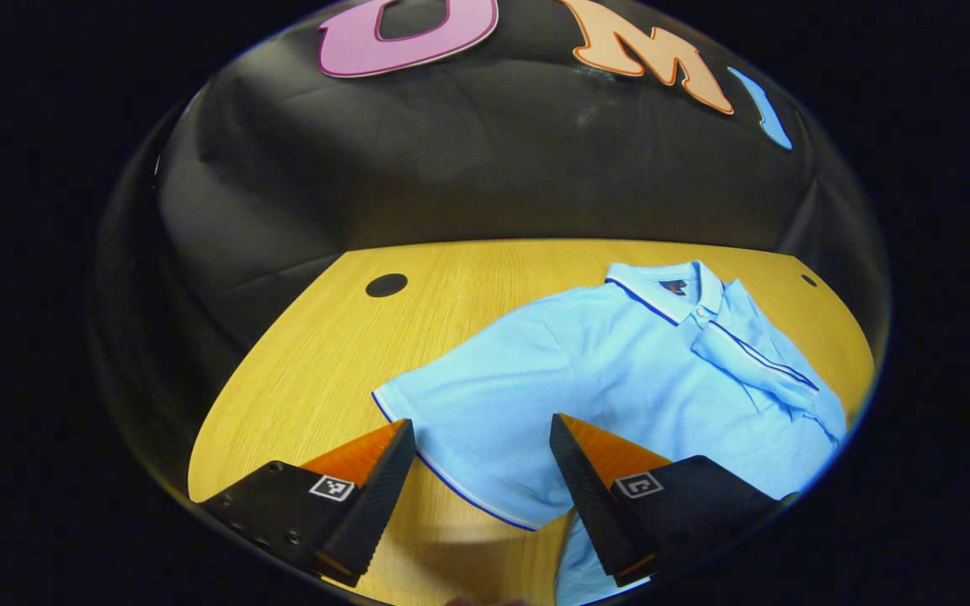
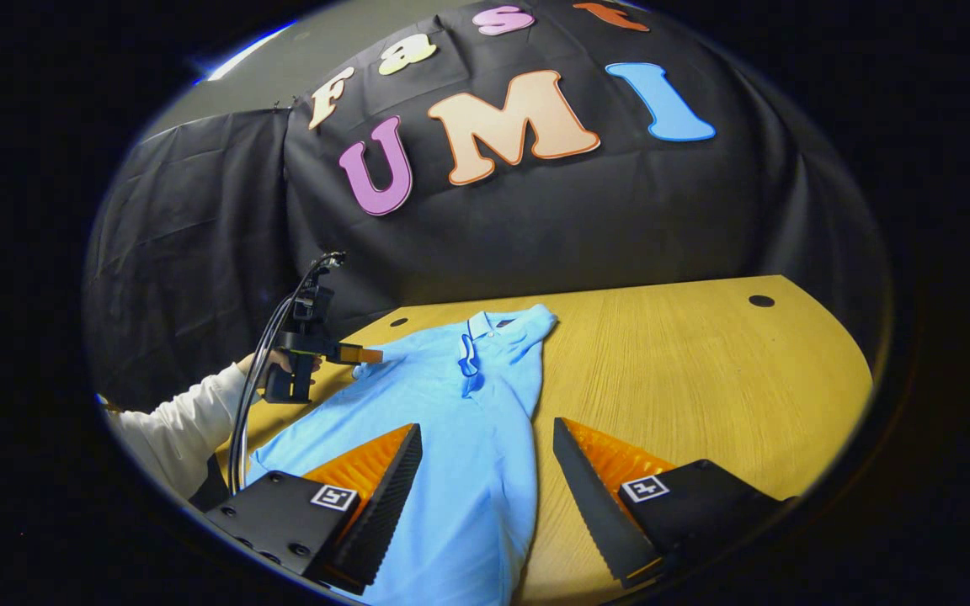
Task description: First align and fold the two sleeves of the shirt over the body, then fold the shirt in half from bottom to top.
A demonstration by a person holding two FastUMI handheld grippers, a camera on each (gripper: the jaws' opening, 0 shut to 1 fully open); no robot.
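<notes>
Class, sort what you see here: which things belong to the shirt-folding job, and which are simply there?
Part of the job: shirt; its spread sleeve; its folded sleeve; left gripper; right gripper.

Simply there: table; table's cable hole.

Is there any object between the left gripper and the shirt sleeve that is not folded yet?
Nothing visible. In the left gripper view the open left gripper hangs right at the spread sleeve of the shirt; only bare table lies beside it. The other sleeve already lies over the body.
</notes>
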